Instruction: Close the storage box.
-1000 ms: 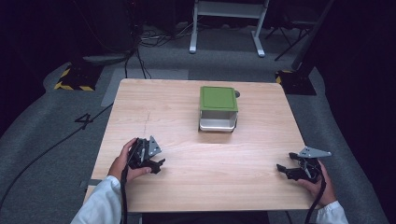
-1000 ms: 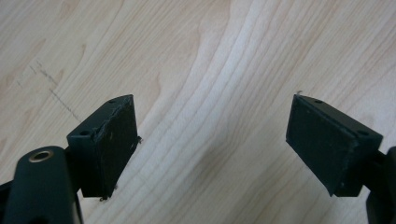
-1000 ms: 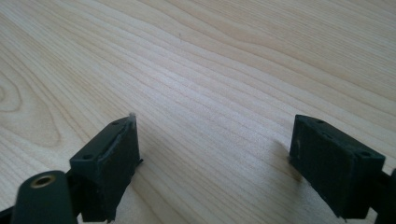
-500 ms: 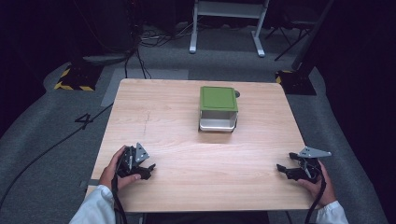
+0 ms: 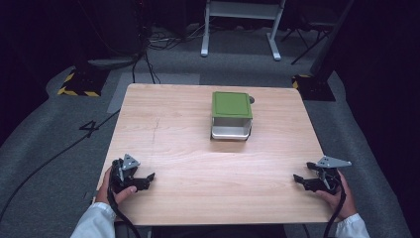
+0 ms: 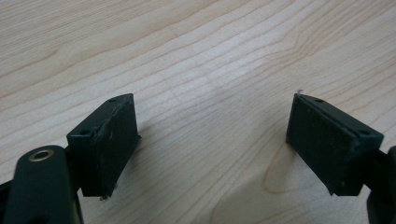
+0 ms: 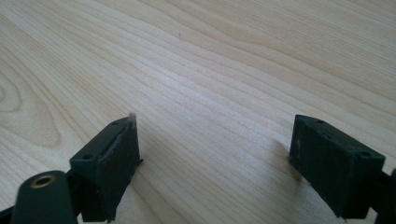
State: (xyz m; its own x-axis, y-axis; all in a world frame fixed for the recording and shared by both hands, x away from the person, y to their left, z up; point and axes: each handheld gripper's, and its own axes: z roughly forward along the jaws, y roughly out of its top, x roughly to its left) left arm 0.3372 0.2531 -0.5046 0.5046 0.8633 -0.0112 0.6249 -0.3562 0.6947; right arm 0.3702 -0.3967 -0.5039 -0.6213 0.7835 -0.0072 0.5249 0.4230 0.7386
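The box (image 5: 232,115) with its flat green lid and white walls sits square toward the table's far edge, well apart from both my grippers. Bare pale wood table (image 5: 198,148) lies between us, its grain running in long streaks. My left gripper (image 5: 144,178) rests near the front left corner, jaws apart; my right gripper (image 5: 300,179) rests at the front right, jaws apart too, black pads over bare wood.

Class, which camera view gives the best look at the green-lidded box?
The high view: the green-lidded box stands whole on the table, its green lid above a white base, far from both grippers. The left and right gripper views face bare wood between open jaws.
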